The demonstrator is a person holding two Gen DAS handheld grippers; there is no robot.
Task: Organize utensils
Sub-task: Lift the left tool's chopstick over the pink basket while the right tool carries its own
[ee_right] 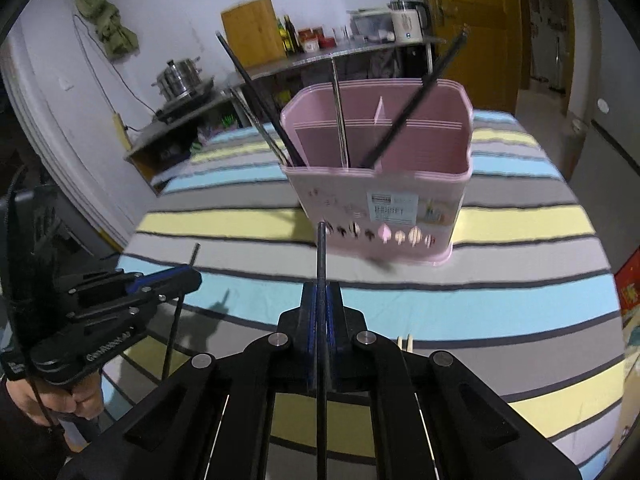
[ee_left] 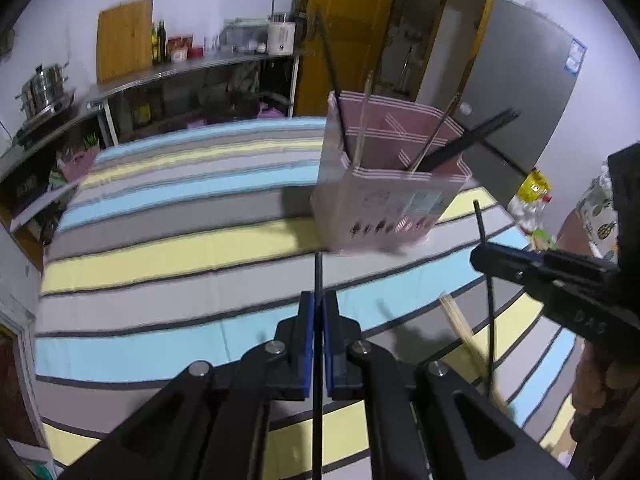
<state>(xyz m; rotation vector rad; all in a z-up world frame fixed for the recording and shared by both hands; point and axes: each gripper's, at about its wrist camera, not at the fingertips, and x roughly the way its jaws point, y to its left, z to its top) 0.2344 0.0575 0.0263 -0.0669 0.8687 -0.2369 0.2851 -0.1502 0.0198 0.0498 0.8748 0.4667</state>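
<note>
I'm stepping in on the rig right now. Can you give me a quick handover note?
Left gripper: shut on a black chopstick, held above the table.
Right gripper: shut on another black chopstick, also lifted.
Pink holder stands on the striped cloth ahead of both grippers.
Done: several chopsticks, black and pale, already lean in the holder's compartments.
Left: drop both held chopsticks into the holder, then fetch the wooden pair lying on the cloth near the right gripper.
</note>
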